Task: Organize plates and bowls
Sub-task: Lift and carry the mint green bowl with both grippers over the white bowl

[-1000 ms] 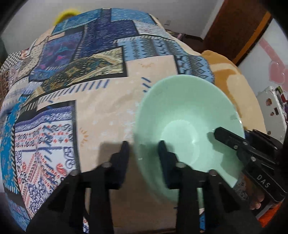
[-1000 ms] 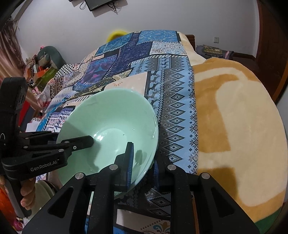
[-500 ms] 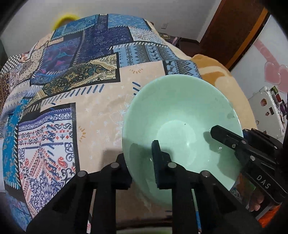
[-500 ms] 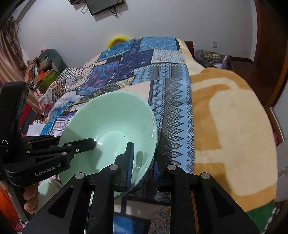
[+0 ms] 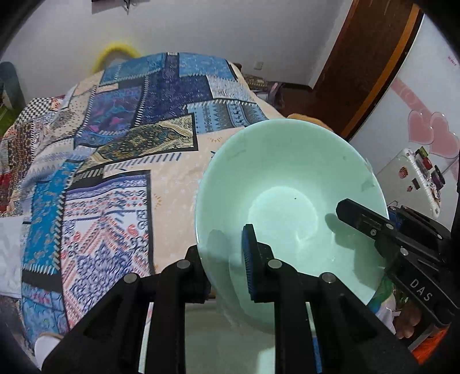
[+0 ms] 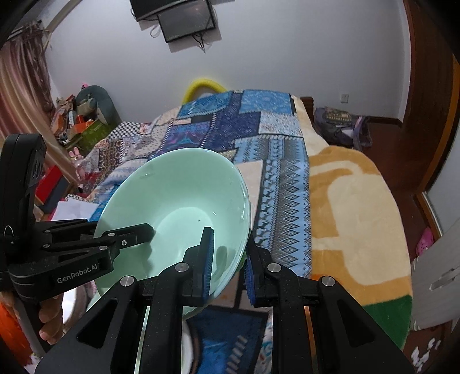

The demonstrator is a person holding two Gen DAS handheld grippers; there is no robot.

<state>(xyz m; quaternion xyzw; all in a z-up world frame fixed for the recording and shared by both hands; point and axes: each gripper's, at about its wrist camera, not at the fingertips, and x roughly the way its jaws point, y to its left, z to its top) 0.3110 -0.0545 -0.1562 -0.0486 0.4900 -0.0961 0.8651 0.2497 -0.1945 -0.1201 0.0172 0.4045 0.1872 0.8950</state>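
Now apparently higher: bowl (image 5: 287, 184), both grippers.

A home bedroom: patchwork-quilted bed (image 6: 230, 129), wall-mounted television (image 6: 184, 21).

Bed (image 6: 359, 230) under patchwork quilt (image 5: 120, 149) and orange-cream blanket (image 6: 345, 207).

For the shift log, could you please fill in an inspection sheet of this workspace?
Surface: bed with patchwork blanket and orange fleece blanket.
Job's things: one green bowl, held tilted above the bed.
Clutter: boxes and toys by the curtain.
Grippers: left gripper and right gripper each clamp the bowl rim, opposite sides.
Cables: dangling under wall screen.
Surroundings: wooden door, bag on floor.
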